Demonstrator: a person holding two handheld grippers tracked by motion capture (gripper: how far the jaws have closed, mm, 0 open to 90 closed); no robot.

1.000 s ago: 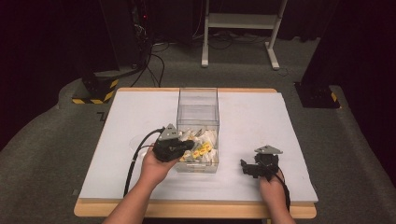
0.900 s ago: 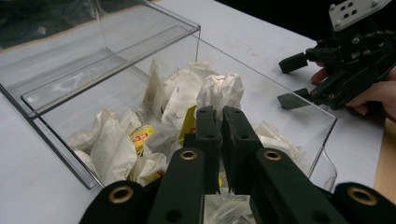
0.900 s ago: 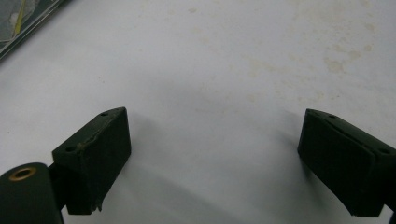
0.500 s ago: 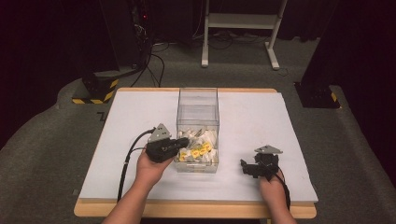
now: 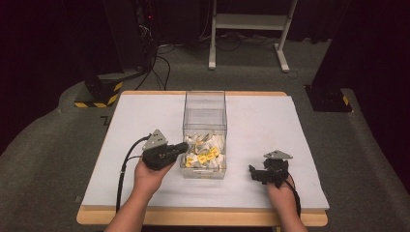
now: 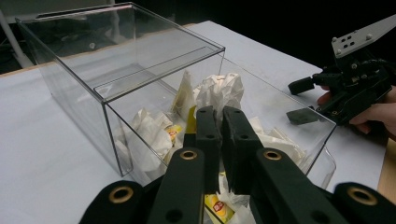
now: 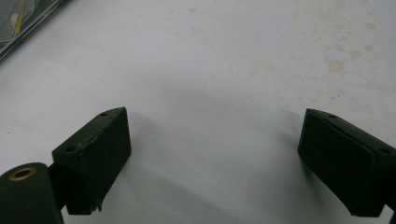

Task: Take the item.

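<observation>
A clear plastic box stands mid-table, its near half heaped with crumpled white and yellow wrappers. My left gripper is at the box's left wall, level with the rim and pointing right. In the left gripper view its jaws are pressed together with nothing between them, and the wrappers lie just beyond. My right gripper rests on the table to the right of the box. Its pads stand wide apart over bare white tabletop, holding nothing.
The white table has a wooden front edge. The box's far half is covered by a clear top panel. A cable trails from the left gripper toward the front. Dark stands and cables are on the floor behind the table.
My left gripper has drawn back to the left, from over the wrappers in the box to its left wall. The right gripper has stayed put.
</observation>
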